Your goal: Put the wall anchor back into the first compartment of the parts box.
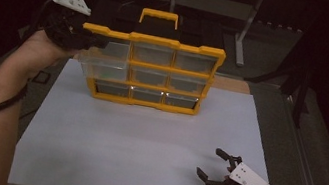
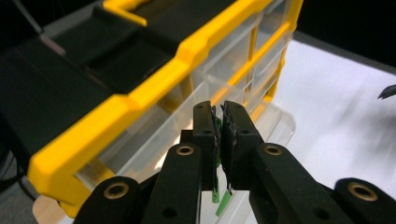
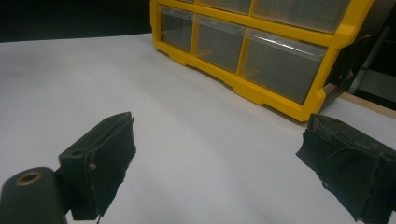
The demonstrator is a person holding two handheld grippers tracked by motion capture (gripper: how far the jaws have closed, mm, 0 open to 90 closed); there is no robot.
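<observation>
White surface | right gripper at 5 o'clock, jaws apart, idle | left gripper at 10 o'clock, jaws together beside clear drawer pulled out of yellow organizer, long axis toward 6 | step: handling drawer; next likely pushing it home squarely.

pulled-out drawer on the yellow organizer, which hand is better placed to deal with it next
Left. The left tool is already at the clear drawer pulled out of the yellow organizer, its jaws shut on a small green part above it. The right tool rests open on the white mat, well short of the organizer.
</observation>
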